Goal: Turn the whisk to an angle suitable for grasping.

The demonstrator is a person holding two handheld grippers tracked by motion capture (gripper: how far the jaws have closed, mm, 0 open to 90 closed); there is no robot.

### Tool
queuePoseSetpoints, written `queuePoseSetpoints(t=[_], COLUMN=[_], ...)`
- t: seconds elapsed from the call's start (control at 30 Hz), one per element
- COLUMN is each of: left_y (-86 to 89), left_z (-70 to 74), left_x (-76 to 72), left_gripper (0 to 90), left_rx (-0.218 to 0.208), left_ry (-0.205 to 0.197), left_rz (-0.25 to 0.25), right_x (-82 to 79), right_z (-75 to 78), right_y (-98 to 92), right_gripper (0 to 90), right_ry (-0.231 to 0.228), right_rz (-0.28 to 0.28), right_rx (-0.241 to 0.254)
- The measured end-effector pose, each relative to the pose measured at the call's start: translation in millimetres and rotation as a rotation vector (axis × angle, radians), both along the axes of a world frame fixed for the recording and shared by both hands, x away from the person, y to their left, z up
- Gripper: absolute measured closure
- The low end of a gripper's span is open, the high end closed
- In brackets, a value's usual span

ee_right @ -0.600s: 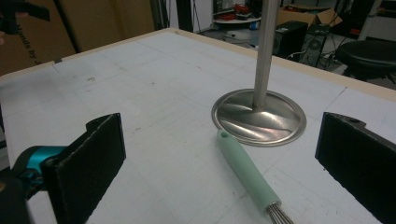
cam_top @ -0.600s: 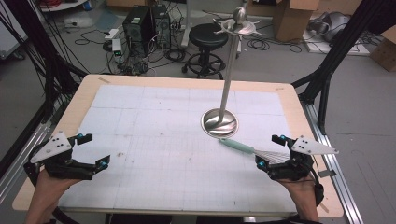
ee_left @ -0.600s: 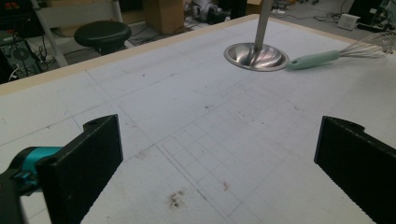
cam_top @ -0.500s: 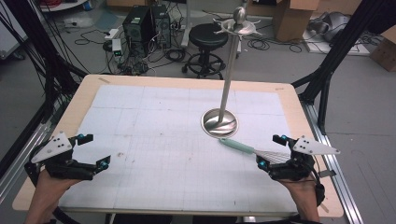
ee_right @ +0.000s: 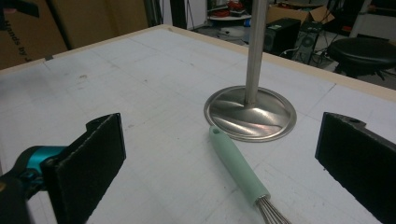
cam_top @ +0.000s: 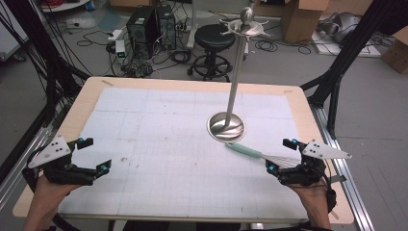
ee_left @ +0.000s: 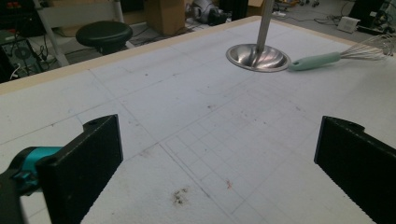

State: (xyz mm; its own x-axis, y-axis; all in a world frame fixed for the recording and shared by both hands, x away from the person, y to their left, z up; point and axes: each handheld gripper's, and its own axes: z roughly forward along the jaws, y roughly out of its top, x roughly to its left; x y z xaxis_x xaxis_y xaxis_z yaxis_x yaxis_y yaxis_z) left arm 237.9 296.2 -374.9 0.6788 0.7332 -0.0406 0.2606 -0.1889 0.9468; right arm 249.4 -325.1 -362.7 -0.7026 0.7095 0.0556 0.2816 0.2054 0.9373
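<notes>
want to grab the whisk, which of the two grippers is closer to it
The right gripper: the whisk lies just ahead of its open jaws, while the left gripper sits across the table.

High view: fixed above, looking forward and down over the whole worktop (cam_top: 144, 120). Gripper views: low, close to the surface. Shared by all: metal stand (cam_top: 226, 126) (ee_left: 257, 57) (ee_right: 250, 112), whisk (cam_top: 262, 155) (ee_left: 327, 57) (ee_right: 240, 170).

Grey floor behind the table holds a black stool (cam_top: 214, 37), computer towers (cam_top: 150, 24) (cables trailing), and cardboard boxes (cam_top: 300, 14).
</notes>
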Motion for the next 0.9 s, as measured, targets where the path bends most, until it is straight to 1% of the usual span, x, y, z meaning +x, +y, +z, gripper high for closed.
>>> queuePoseSetpoints(t=[0.13,0.23,0.3,0.4,0.53,0.6,0.9], left_y=[1.2,2.3,3.6,6.1,7.4,7.8,6.6], left_z=[-0.3,0.9,0.9,-0.1,-0.5,0.0,0.1], left_x=[0.4,-0.4,-0.8,0.1,0.4,0.4,0.3], left_gripper=[1.7,1.7,1.7,1.7,1.6,1.7,1.7], left_rx=[-0.003,-0.011,-0.009,-0.008,-0.013,-0.015,-0.010], left_ry=[0.000,-0.006,-0.007,-0.005,-0.002,-0.006,-0.004], left_rz=[-0.002,0.002,-0.003,0.001,0.001,0.000,-0.008], right_x=[-0.2,0.1,1.3,4.6,11.4,15.2,31.4], right_z=[2.4,5.4,7.0,11.0,16.0,17.3,23.6], right_y=[1.1,1.2,1.3,1.6,1.1,0.9,-2.3], right_gripper=[0.4,0.4,0.4,0.4,0.4,0.4,0.4], right_ry=[0.011,0.015,0.023,0.040,0.053,0.065,0.118], right_rz=[0.011,0.010,0.015,0.016,0.025,0.028,0.068], right_rx=[-0.027,-0.037,-0.045,-0.076,-0.108,-0.114,-0.183])
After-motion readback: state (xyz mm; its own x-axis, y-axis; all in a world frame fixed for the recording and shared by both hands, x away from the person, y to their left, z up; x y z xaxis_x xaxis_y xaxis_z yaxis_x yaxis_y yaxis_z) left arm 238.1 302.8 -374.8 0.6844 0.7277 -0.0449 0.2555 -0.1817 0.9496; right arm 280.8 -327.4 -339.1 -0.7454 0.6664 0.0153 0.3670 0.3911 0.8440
